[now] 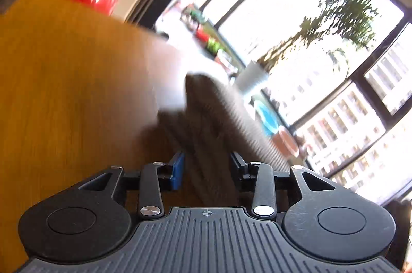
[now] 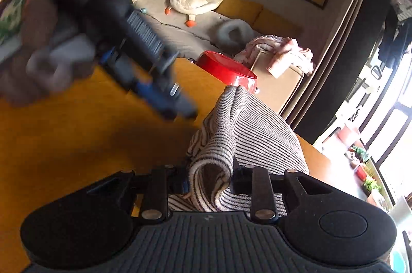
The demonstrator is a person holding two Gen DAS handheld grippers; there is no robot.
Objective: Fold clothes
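Striped cloth (image 2: 247,134) sits pinched in both our grippers, right (image 2: 209,183) and left (image 1: 207,170), above the bench (image 2: 77,139); red bowl (image 2: 226,69) beyond.

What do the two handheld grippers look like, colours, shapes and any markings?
Both are matt black. The left gripper has a ribbed grey-black body with a small crosshair mark, two round black discs at its sides, black link arms with silver rivets, and a blue pad on one of its jaws. The right gripper looks the same: ribbed body, round discs, silver rivets, a bit of blue at the jaws.
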